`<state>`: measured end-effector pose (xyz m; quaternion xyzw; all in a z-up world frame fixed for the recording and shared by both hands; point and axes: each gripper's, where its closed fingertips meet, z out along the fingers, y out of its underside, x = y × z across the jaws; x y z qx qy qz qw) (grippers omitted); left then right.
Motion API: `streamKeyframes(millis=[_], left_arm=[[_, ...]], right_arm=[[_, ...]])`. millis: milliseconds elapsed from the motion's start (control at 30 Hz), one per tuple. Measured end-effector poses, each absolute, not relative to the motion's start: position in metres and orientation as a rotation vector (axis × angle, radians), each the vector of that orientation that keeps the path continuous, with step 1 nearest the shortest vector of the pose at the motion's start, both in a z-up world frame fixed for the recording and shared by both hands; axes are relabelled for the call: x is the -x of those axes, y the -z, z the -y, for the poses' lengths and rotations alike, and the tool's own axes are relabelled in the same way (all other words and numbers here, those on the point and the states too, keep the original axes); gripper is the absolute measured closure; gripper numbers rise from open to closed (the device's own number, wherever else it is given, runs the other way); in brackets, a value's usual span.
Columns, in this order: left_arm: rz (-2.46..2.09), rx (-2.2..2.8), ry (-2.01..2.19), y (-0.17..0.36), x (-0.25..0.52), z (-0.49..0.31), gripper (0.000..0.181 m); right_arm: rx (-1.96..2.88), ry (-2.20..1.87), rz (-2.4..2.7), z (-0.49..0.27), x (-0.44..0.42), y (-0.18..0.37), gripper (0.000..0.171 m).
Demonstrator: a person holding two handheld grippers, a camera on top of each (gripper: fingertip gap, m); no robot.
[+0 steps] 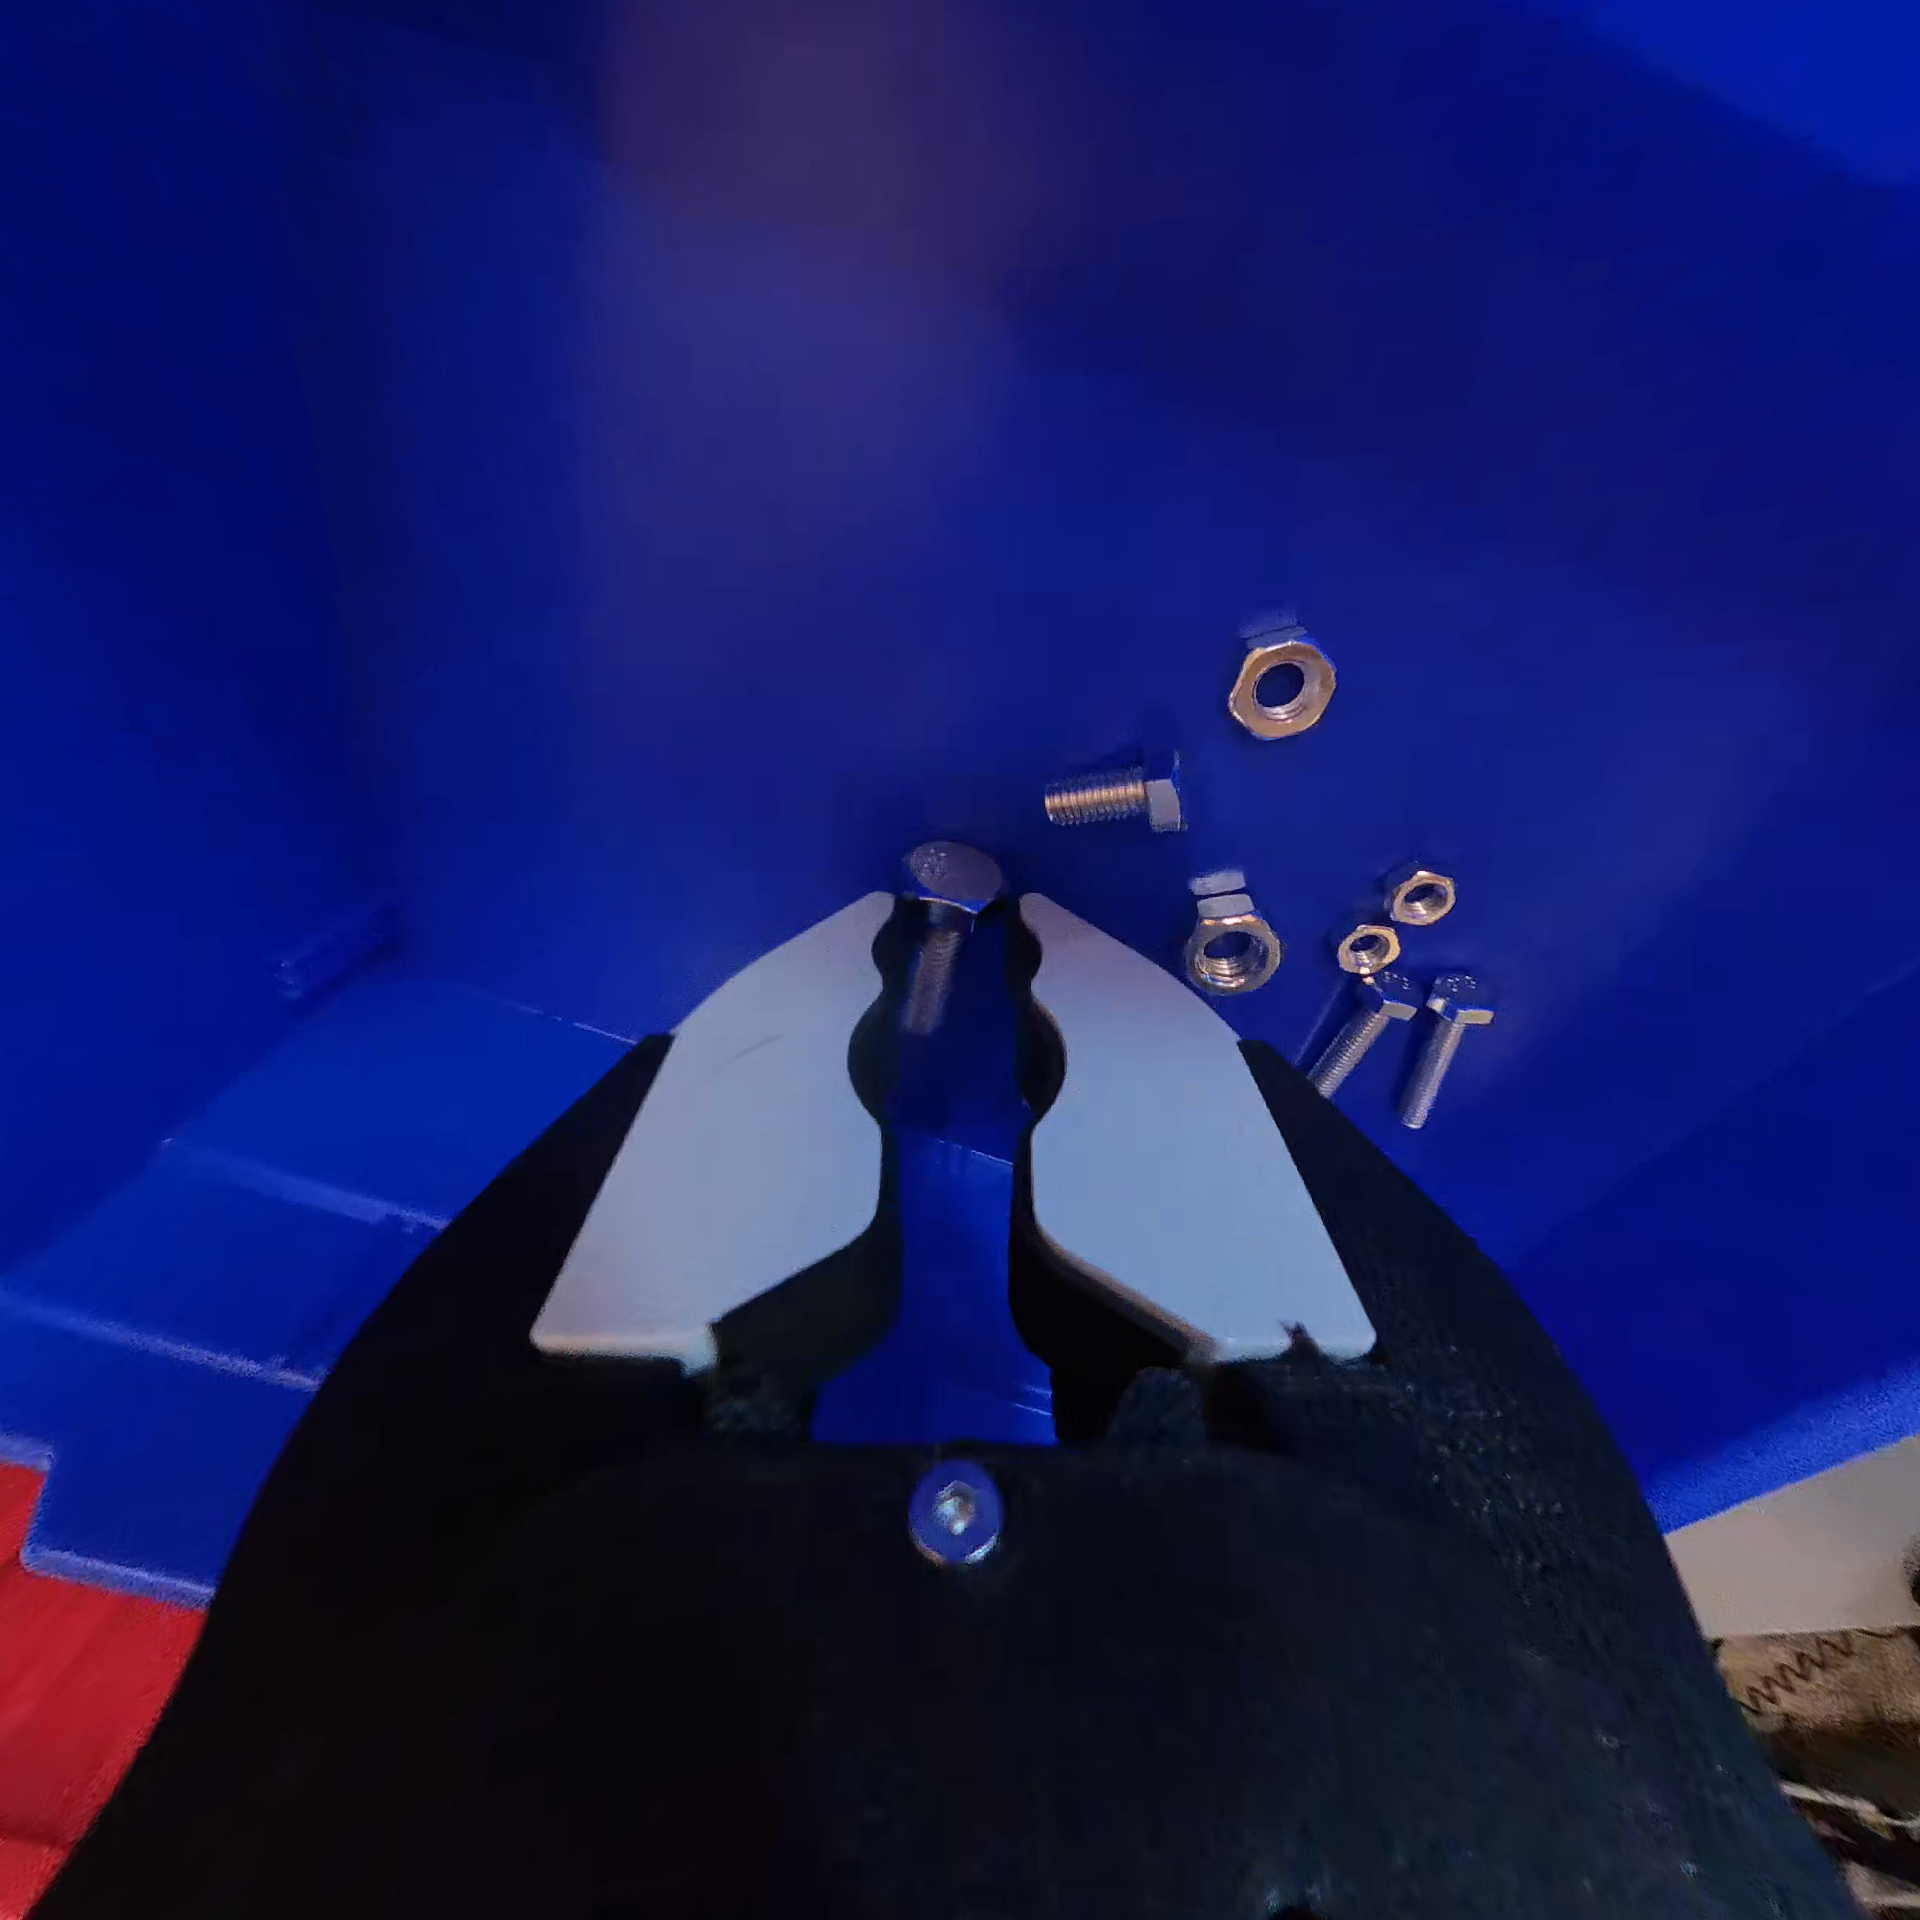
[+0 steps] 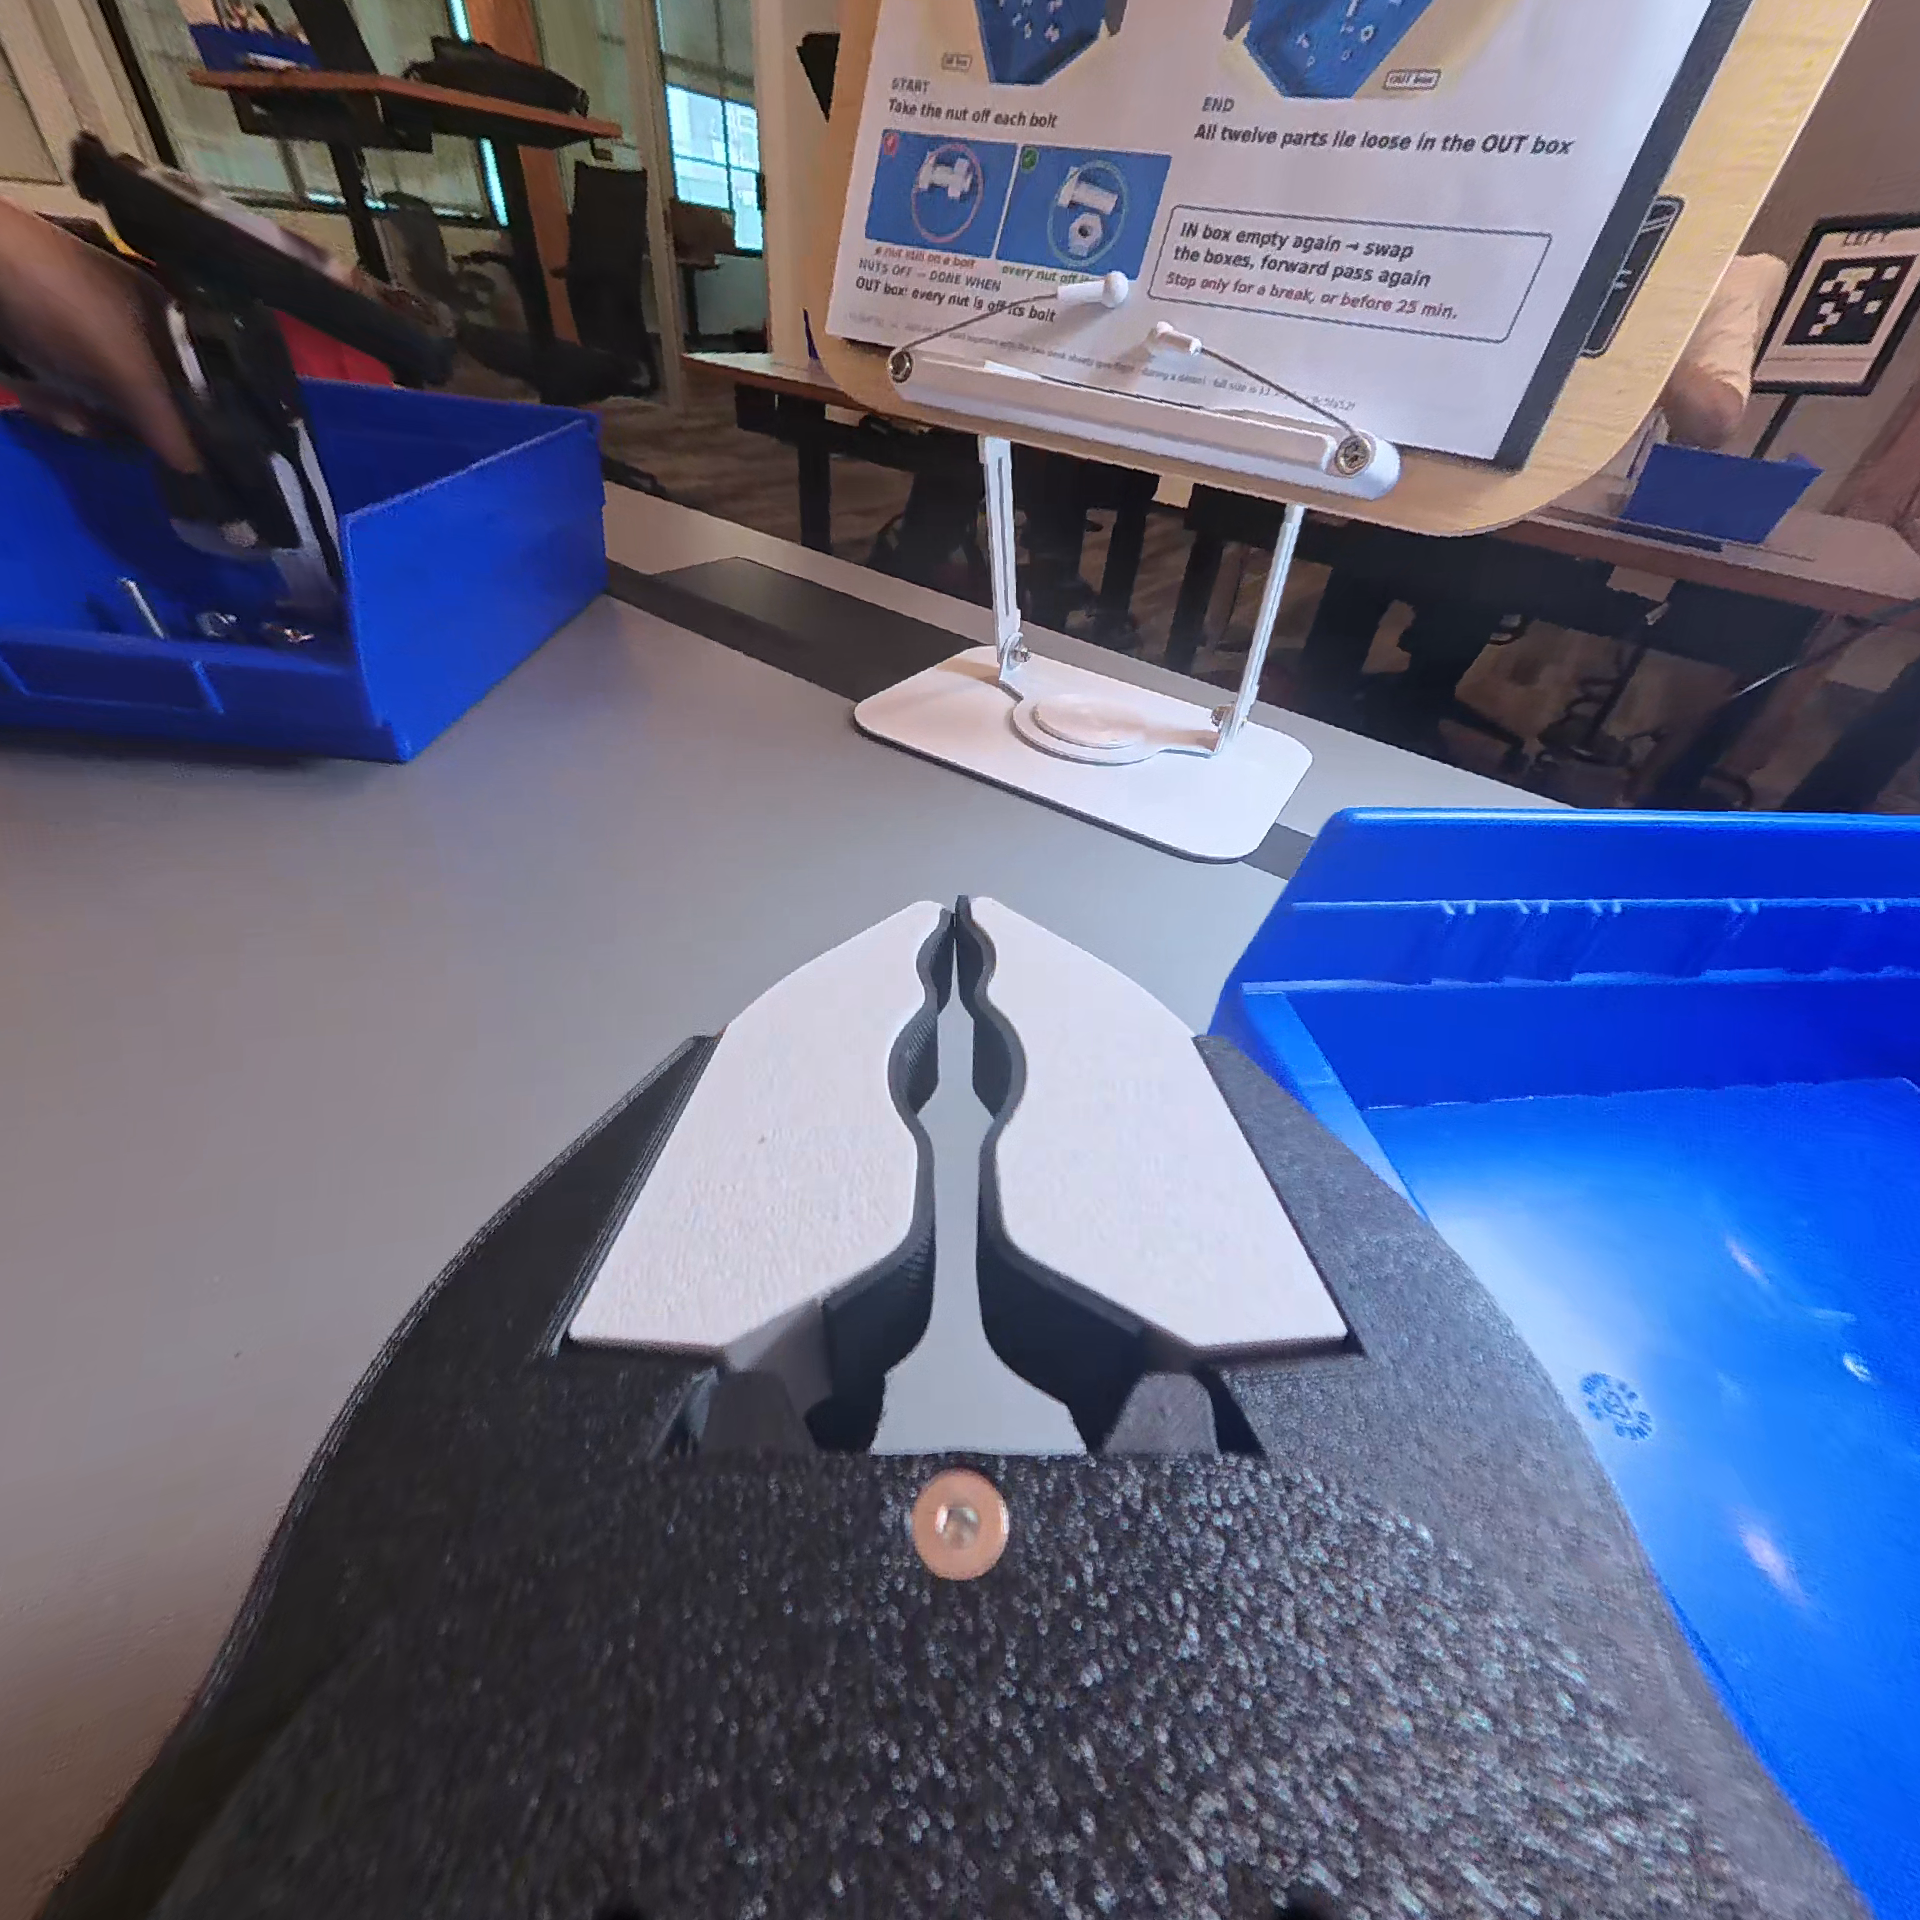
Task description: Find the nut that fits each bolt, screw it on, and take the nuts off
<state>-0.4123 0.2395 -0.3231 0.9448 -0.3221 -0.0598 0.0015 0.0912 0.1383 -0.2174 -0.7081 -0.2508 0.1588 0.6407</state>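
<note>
Grey tabletop (image 2: 416, 1039) in an office-like room, desks and chairs blurred behind. Beyond the table's middle, a white metal stand (image 2: 1081, 748) holding a wooden board with a printed instruction sheet (image 2: 1195, 208). Two blue plastic bins on the table: one at far left (image 2: 468, 582), one at near right (image 2: 1558, 1091), floor bare where visible. Right gripper (image 2: 956, 914) low over the tabletop between the bins, white fingers closed tip to tip, nothing between them. Left gripper (image 1: 956, 904) reaching down into the left bin, held by a person's hand (image 2: 94, 332), fingers slightly apart and flanking a steel hex bolt (image 1: 940, 935) just under its head; contact with the bolt unclear. To its right on the bin floor (image 1: 727, 520), loose steel hardware: a short thick bolt (image 1: 1117, 795), a large hex nut (image 1: 1281, 688), a medium nut (image 1: 1232, 948), two small nuts (image 1: 1418, 894) (image 1: 1367, 948), and two slim bolts (image 1: 1356, 1034) (image 1: 1439, 1049) side by side.
</note>
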Motion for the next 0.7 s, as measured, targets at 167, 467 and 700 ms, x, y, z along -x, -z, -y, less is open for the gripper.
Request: streamKeyframes(millis=[167,467,700], left_arm=[[1.223,-3.128,0.182,0.283,0.381,-0.244,0.164],[2.595,-3.159,0.328,0.180,0.165,-0.142,0.165],[3.148,-2.949,0.655,0.187,0.067,-0.082,0.165]], right_arm=[[1.596,-0.366,0.610,-0.134,-0.086,0.216,0.171],[1.560,-0.764,0.825,-0.077,0.007,0.192,0.152],[1.610,-0.946,0.730,-0.061,0.044,0.169,0.136]])
